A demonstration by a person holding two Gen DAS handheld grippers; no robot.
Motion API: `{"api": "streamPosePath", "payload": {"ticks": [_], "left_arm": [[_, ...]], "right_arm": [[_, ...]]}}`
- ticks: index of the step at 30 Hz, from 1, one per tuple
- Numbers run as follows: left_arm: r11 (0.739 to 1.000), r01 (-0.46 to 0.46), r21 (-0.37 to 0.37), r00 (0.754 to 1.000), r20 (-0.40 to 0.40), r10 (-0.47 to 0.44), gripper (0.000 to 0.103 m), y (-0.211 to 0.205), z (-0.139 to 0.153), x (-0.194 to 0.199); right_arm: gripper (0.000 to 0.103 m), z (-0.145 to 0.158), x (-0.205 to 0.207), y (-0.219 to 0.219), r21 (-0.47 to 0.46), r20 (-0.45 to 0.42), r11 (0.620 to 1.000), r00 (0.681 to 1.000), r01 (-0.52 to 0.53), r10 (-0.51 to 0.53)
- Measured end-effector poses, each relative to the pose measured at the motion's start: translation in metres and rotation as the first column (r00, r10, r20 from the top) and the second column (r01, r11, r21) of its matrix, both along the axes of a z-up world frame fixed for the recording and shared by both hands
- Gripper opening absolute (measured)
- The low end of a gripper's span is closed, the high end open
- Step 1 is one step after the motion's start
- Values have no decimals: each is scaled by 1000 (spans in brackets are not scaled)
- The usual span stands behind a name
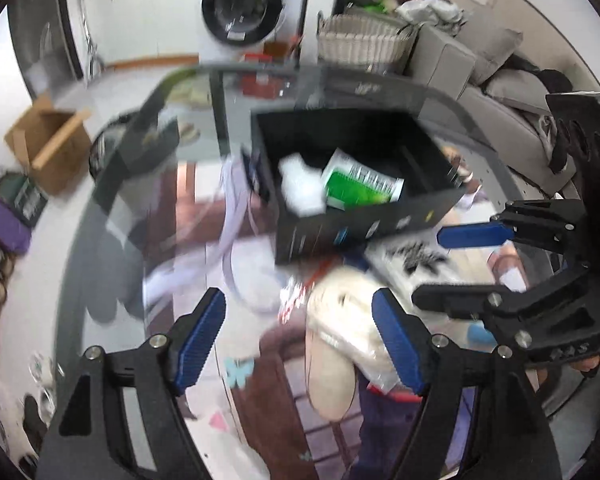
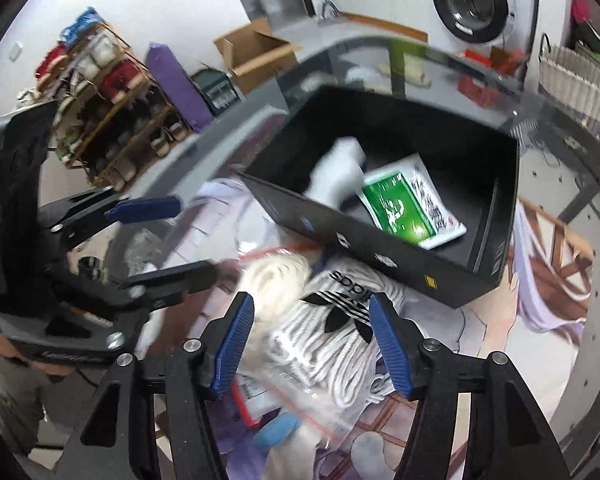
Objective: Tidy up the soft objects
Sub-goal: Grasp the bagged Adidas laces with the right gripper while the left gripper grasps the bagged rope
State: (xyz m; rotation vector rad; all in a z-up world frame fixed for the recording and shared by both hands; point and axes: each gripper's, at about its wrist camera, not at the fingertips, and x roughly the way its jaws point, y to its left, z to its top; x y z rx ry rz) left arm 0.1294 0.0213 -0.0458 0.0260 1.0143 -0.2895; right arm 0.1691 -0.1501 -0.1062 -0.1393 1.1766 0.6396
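Blue-padded fingers (image 2: 392,346) of the right tongs (image 2: 312,342) stand wide apart just above a clear zip bag of white Adidas-marked knitwear (image 2: 336,320), which lies on the glass surface (image 2: 560,168) between them, untouched as far as can be seen. To its left, touching it, sits a cream fluffy bundle (image 2: 272,280), also bagged. In the left wrist view that cream bundle (image 1: 340,316) lies between the spread fingers of the left tongs (image 1: 300,338), nearer the right pad (image 1: 398,340); these tongs are also apart and grip nothing. The knitwear bag (image 1: 412,260) shows just beyond, partly hidden by the right tongs (image 1: 448,268) reaching in from the right.

Just beyond both bags stands an open black box (image 2: 380,256), its near wall touching or overlapping them. Inside lie a blurred white soft item (image 2: 336,172) and a green-and-white packet (image 2: 412,204). Farther off are a washing machine (image 2: 476,0), a wicker basket (image 2: 580,84), a cardboard box (image 2: 256,52) and a shoe rack (image 2: 112,108) at far left.
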Motion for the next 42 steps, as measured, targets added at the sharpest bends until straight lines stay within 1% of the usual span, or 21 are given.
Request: {"api": "streamPosePath", "payload": {"ticks": [4,6,8,12,14,15,18,20,23,25,27,28,30,31,34,39,42], "left_arm": [[999,-24,-21,996,-86,22,77,5,-21,-2],[999,-24,-25,994,-108,21,77,4,-26,-3],[1000,-16,-23,993,-116,13,77,0,-29,-4],[999,24,-37,994,-108,-28,77,-15,-29,-9],[999,39,-31,993,-111,-42,77,-25,-29,-5],[999,36,-27,993,-111,-39,77,-29,-28,-4],[998,6,-55,994,-105,-12,77,-34,-25,0],[998,-6,-61,996,-92,1,79,-39,-21,6],[999,-25,-45,996,-83,22,79,-47,-22,16],[999,-33,-7,995,-92,32,79,-53,-29,21],[997,-66,48,996,-58,69,79,-57,-33,22],[996,-63,63,996,-53,66,79,-58,-36,22],[996,-32,85,997,-68,38,79,-61,-42,23],[995,-33,94,997,-73,40,79,-59,-45,22],[995,-29,91,995,-97,38,79,-52,-52,19],[994,-10,106,996,-90,20,79,-41,-53,12],[997,0,80,992,-130,11,79,-34,-57,10]], "right_arm": [[62,-8,5,-5,-26,-9,1000,1000,13,-14],[65,-9,6,-13,-28,-14,999,1000,22,-23],[67,-11,4,-21,-38,-21,999,999,27,-28],[67,-22,0,-39,-55,-61,998,998,31,-35],[67,-24,-3,-49,-45,-71,998,996,44,-47],[67,-25,-3,-52,-43,-71,998,996,48,-51],[67,-24,-7,-59,-45,-66,998,996,51,-54],[67,-22,-9,-61,-50,-59,998,997,48,-51],[67,-20,-9,-60,-53,-56,998,997,43,-46],[67,-21,-9,-58,-54,-55,998,998,41,-44],[67,-21,-10,-56,-54,-57,998,997,39,-42],[67,-22,-10,-55,-55,-57,998,998,39,-42],[67,-22,-10,-53,-58,-55,998,998,33,-36],[67,-22,-10,-53,-60,-53,998,998,30,-34],[67,-21,-11,-49,-65,-49,998,998,25,-28],[67,-24,-13,-44,-65,-60,998,998,20,-24],[67,-26,-13,-41,-67,-63,998,998,16,-21]]}}
